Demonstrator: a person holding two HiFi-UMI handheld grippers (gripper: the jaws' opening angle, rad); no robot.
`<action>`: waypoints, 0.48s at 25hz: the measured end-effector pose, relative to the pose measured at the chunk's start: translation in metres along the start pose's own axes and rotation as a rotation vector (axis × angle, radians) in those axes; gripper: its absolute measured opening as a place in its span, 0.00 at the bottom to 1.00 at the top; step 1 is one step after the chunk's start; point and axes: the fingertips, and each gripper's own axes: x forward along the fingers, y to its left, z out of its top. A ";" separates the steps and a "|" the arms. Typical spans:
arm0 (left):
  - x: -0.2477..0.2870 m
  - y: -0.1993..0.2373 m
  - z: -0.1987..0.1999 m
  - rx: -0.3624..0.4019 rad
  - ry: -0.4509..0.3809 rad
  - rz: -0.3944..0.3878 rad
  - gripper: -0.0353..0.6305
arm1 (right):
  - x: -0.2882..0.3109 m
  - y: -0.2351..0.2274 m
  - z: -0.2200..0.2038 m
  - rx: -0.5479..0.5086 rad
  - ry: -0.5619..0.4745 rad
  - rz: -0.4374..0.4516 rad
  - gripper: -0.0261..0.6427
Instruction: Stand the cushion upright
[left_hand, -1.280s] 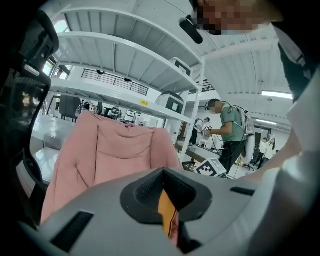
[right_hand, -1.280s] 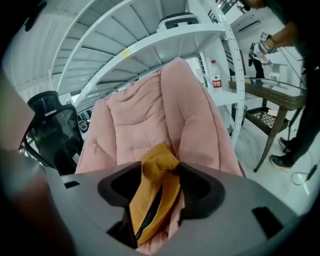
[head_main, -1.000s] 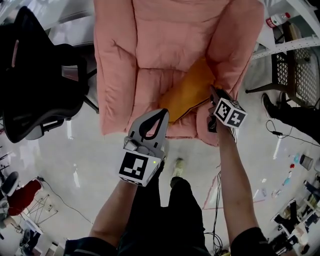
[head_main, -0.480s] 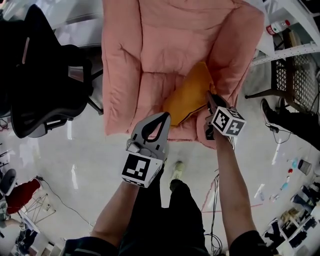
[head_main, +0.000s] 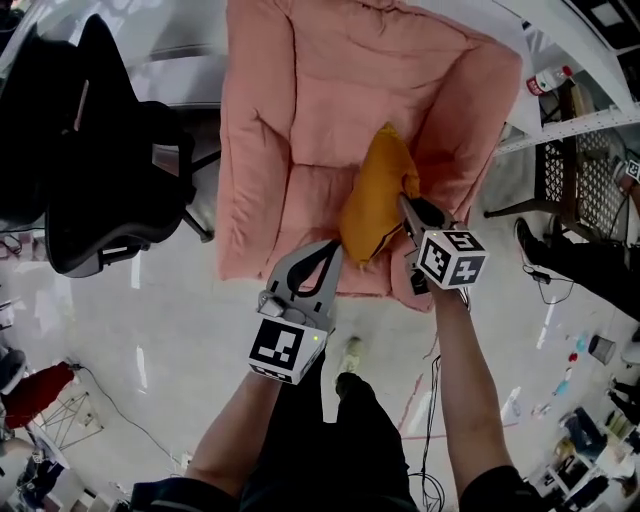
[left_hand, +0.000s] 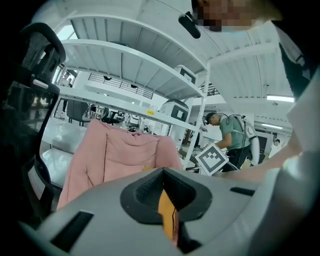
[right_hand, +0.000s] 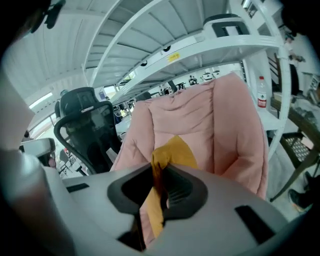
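Note:
An orange cushion stands tilted on its edge in the seat of a pink padded chair, leaning toward the right armrest. My right gripper is on the cushion's right edge. Its jaws have just closed and pinch the orange fabric between them. My left gripper sits at the cushion's lower front corner. Its jaws are together, and a strip of the orange cushion runs down the slit between them. The cushion's underside is hidden.
A black office chair stands left of the pink chair. White shelving with a bottle and a black mesh stool stand at the right. A person works in the background. Cables lie on the pale floor.
The cushion has come up from lying flat in the seat to tilted on its edge. The right gripper rose with it and rolled. The left gripper rose a little.

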 end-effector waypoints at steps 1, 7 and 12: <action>-0.002 0.002 0.003 -0.002 -0.002 0.002 0.06 | 0.003 0.006 0.005 -0.029 0.009 0.014 0.12; -0.018 0.022 0.020 -0.008 -0.017 0.016 0.06 | 0.020 0.043 0.045 -0.168 0.027 0.098 0.12; -0.025 0.037 0.037 -0.004 -0.041 0.046 0.06 | 0.037 0.070 0.079 -0.259 0.011 0.180 0.12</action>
